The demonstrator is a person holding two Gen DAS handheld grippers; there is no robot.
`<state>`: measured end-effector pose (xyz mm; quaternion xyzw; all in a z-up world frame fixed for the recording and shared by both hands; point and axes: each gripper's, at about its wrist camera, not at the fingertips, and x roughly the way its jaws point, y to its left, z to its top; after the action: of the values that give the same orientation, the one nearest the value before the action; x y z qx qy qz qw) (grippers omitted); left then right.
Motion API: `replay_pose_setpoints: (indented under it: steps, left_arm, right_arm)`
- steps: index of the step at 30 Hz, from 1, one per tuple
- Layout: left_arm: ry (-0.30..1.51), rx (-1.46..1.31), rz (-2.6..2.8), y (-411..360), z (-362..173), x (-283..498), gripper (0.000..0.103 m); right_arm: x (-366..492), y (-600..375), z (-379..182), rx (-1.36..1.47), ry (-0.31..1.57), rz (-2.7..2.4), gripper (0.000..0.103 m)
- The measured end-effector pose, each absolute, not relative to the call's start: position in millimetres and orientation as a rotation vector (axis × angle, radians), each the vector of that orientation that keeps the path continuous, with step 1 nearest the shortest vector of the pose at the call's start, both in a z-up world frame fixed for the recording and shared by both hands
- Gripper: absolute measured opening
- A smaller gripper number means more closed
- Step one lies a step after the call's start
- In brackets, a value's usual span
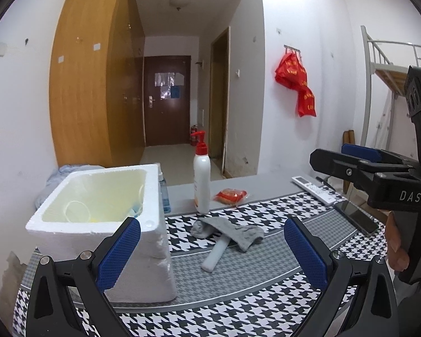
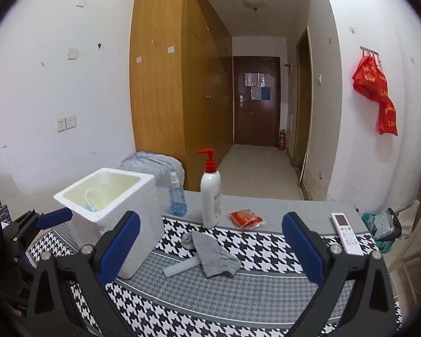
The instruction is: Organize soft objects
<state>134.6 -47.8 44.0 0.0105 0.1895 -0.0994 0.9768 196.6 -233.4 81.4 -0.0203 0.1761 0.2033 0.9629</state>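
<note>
A grey sock (image 1: pixel 233 231) (image 2: pixel 213 250) lies crumpled on the houndstooth cloth, draped over a white foam stick (image 1: pixel 216 255) (image 2: pixel 181 266). A white foam box (image 1: pixel 98 219) (image 2: pixel 109 196) stands to its left, with a blue mask and thin rings inside. My left gripper (image 1: pixel 213 252) is open and empty, held above the cloth in front of the sock. My right gripper (image 2: pixel 210 252) is open and empty, also short of the sock; it shows at the right of the left wrist view (image 1: pixel 359 157).
A white pump bottle (image 1: pixel 201 179) (image 2: pixel 210 193), a blue spray bottle (image 2: pixel 177 196) and a red packet (image 1: pixel 231 195) (image 2: pixel 245 219) stand behind the sock. A remote (image 1: pixel 314 188) (image 2: pixel 346 233) and a phone (image 1: pixel 356 216) lie at the right. A bunk frame (image 1: pixel 379 64) stands far right.
</note>
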Motion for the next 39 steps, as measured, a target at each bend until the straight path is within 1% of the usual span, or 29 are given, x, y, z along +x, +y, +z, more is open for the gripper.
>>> replay_pose_setpoints:
  steps: [17,39]
  left_arm:
    - [0.438,0.045,-0.210,-65.0,19.6,162.0,0.102]
    - [0.527,0.091,-0.275,-86.7,-12.8,197.5,0.102]
  right_arm:
    - [211.3,-245.0,51.7,-0.064,0.437,0.386,0.102]
    - [250.2,-256.7,14.2,-0.079,0.557,0.388,0.102]
